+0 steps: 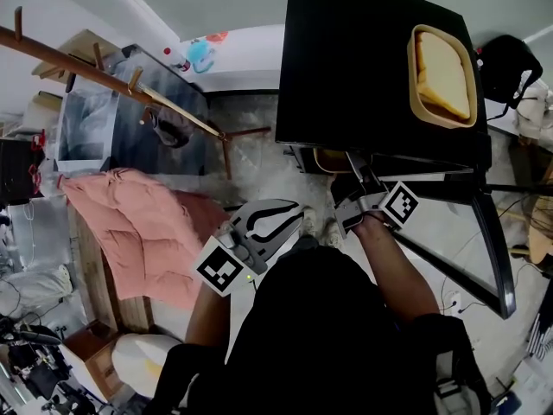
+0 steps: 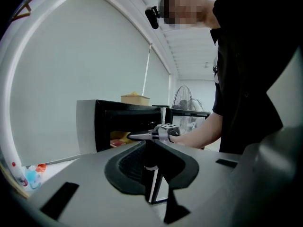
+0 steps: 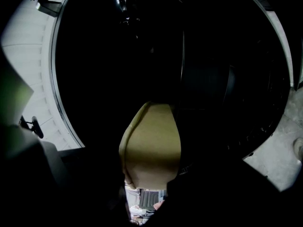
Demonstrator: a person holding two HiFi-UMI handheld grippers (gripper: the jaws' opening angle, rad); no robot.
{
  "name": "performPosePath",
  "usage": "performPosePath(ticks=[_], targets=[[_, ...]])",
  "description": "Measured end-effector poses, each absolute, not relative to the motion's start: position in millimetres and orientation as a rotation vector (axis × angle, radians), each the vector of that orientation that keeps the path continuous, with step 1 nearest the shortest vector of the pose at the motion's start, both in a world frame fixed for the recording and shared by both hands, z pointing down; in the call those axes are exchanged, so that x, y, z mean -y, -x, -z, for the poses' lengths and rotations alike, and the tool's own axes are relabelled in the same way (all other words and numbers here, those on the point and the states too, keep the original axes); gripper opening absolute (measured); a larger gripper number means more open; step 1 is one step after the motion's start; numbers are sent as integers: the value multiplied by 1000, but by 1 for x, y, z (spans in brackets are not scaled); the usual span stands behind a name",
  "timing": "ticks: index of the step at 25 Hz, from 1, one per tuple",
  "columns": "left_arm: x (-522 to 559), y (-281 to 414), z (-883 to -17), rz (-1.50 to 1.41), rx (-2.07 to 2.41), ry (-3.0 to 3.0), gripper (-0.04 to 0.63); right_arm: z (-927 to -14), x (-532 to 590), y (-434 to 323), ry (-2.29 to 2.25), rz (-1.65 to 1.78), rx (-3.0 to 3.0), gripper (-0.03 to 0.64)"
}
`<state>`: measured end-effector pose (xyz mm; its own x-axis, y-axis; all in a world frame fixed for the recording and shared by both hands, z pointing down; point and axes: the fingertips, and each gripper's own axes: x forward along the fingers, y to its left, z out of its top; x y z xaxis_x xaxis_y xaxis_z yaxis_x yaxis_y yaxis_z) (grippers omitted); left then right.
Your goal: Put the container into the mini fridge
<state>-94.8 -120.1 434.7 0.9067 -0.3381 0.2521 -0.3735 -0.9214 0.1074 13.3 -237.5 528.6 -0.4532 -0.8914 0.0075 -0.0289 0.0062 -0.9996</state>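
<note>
The black mini fridge (image 1: 363, 67) stands open, its door (image 1: 497, 258) swung out to the right. My right gripper (image 1: 359, 184) reaches level into the opening, shut on a tan container (image 3: 151, 145) whose edge peeks out under the fridge top (image 1: 331, 160). In the right gripper view the container fills the gap between the dark jaws, with the dark fridge interior all around it. The left gripper view shows the right gripper (image 2: 142, 136) at the fridge mouth (image 2: 128, 126). My left gripper (image 1: 289, 214) hangs shut and empty near my body, left of the fridge.
A second tan container with bread (image 1: 442, 76) sits on the fridge top. A pink quilt (image 1: 143, 232) lies at the left, behind it a wooden coat rack (image 1: 112, 80) and a glass table (image 1: 112, 128). A fan (image 2: 184, 98) stands beyond the fridge.
</note>
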Motion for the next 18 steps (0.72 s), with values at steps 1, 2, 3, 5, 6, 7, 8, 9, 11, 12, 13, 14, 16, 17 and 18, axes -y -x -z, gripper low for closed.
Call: performPosePath(ticks=[1, 2, 3, 5, 6, 7, 8, 9, 11, 12, 13, 14, 16, 17, 18], targets=[[120, 95, -435, -347, 544, -2925, 63, -529, 239, -13, 975, 1531, -1565, 206], [120, 96, -435, -345, 542, -2930, 63, -530, 240, -12, 975, 1530, -1558, 206], [120, 96, -434, -336, 543, -2924, 63, -530, 242, -11, 973, 1531, -1554, 206], [120, 99, -434, -305, 555, -2885, 63, -531, 243, -8, 971, 1534, -1554, 206], [120, 100, -434, -294, 559, -2868, 63, -532, 244, -6, 973, 1537, -1557, 206], [120, 101, -435, -291, 562, -2859, 63, -533, 245, -6, 976, 1539, -1561, 206], [119, 102, -435, -291, 564, -2856, 63, -535, 247, -5, 978, 1540, -1564, 206], [119, 103, -435, -292, 565, -2857, 63, -535, 248, -5, 978, 1540, -1564, 206], [117, 103, -435, -297, 562, -2864, 63, -535, 251, -5, 977, 1537, -1558, 206], [115, 102, -436, -301, 559, -2865, 63, -535, 252, -5, 977, 1537, -1555, 206], [114, 102, -437, -307, 558, -2864, 63, -535, 253, -5, 975, 1539, -1554, 206], [113, 102, -438, -312, 558, -2864, 63, -534, 254, -5, 969, 1541, -1556, 206], [111, 101, -439, -314, 558, -2869, 63, -531, 255, -3, 943, 1539, -1572, 224], [110, 101, -439, -308, 560, -2866, 63, -529, 255, -3, 930, 1536, -1586, 243], [109, 100, -439, -301, 563, -2859, 63, -528, 254, -2, 923, 1535, -1600, 269]])
